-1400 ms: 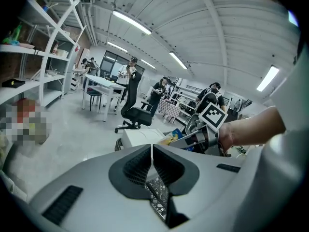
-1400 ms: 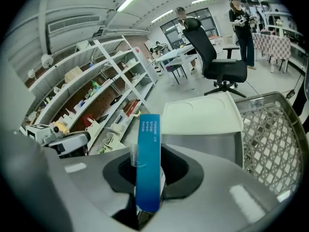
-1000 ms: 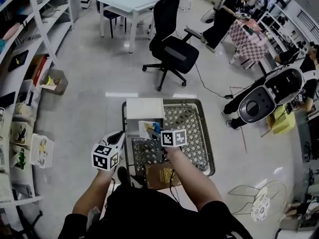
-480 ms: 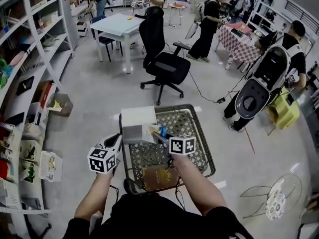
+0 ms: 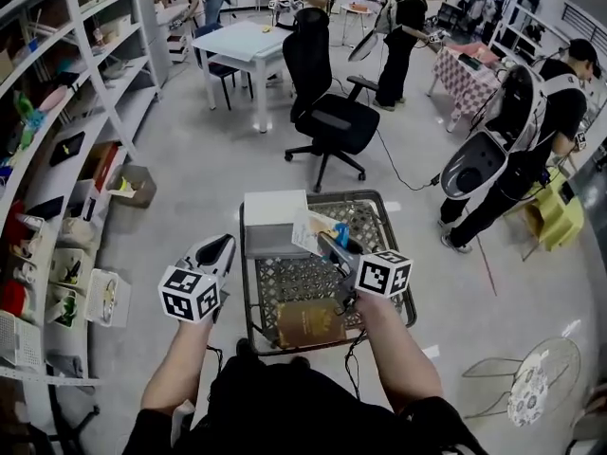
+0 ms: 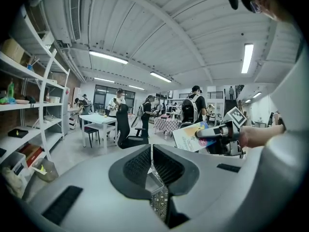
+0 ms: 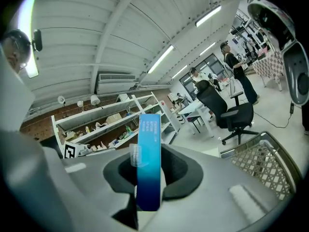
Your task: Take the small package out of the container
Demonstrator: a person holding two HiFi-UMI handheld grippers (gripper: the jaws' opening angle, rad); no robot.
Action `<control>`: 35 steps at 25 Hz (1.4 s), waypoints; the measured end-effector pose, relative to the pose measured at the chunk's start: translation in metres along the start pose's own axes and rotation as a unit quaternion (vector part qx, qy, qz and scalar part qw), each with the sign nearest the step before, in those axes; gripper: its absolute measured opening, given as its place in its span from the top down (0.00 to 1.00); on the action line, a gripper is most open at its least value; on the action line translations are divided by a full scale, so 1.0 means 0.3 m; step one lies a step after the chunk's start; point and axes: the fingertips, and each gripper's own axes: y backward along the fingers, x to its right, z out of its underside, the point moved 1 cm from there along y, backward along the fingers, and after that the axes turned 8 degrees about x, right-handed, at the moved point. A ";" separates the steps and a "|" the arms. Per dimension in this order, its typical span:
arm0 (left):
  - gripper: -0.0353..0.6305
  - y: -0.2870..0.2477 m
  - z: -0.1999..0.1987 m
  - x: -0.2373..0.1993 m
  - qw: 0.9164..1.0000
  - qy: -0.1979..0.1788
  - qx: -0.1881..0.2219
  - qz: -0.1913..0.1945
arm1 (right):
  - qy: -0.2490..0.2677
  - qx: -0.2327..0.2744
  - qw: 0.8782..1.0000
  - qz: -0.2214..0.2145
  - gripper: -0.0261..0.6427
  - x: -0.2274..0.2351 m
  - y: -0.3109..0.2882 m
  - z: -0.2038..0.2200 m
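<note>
Right gripper (image 5: 332,243) has lifted higher, small package (image 5: 313,232) pinched, above container (image 5: 360,197). Left gripper (image 5: 219,247) pressed together, empty. Next: carry it aside.

A black office chair (image 5: 334,121) stands near a white table (image 5: 248,42), shelves (image 5: 85,69) at left

A wire basket (image 5: 285,278) on the floor (image 5: 190,178) holds a white box (image 5: 275,218) and a flat brown pack (image 5: 308,322).

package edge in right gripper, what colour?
Small package edge: blue, darker lower down. Best in right gripper view.
</note>
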 end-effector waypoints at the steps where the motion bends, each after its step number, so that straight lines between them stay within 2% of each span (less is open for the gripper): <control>1: 0.92 0.005 -0.007 -0.007 1.000 -0.003 0.001 0.001 | 0.005 0.005 1.000 -0.002 0.83 -0.015 0.005 -0.012; 11: 0.92 0.019 -0.094 -0.124 1.000 -0.012 0.014 0.017 | 0.042 0.066 0.997 0.000 0.83 -0.108 0.029 -0.146; 17: 0.92 0.043 -0.132 -0.185 0.999 0.004 0.032 0.000 | 0.079 0.096 0.992 -0.013 0.83 -0.178 0.048 -0.211; 23: 0.92 0.089 -0.175 -0.248 0.999 0.005 0.040 -0.019 | 0.114 0.120 0.986 -0.003 0.83 -0.231 0.087 -0.256; 29: 0.92 0.143 -0.144 -0.284 0.998 0.004 0.038 -0.041 | 0.146 0.140 0.979 -0.005 0.84 -0.236 0.146 -0.242; 35: 0.92 0.163 -0.116 -0.285 0.998 0.006 0.033 -0.048 | 0.142 0.140 0.980 -0.002 0.84 -0.228 0.151 -0.205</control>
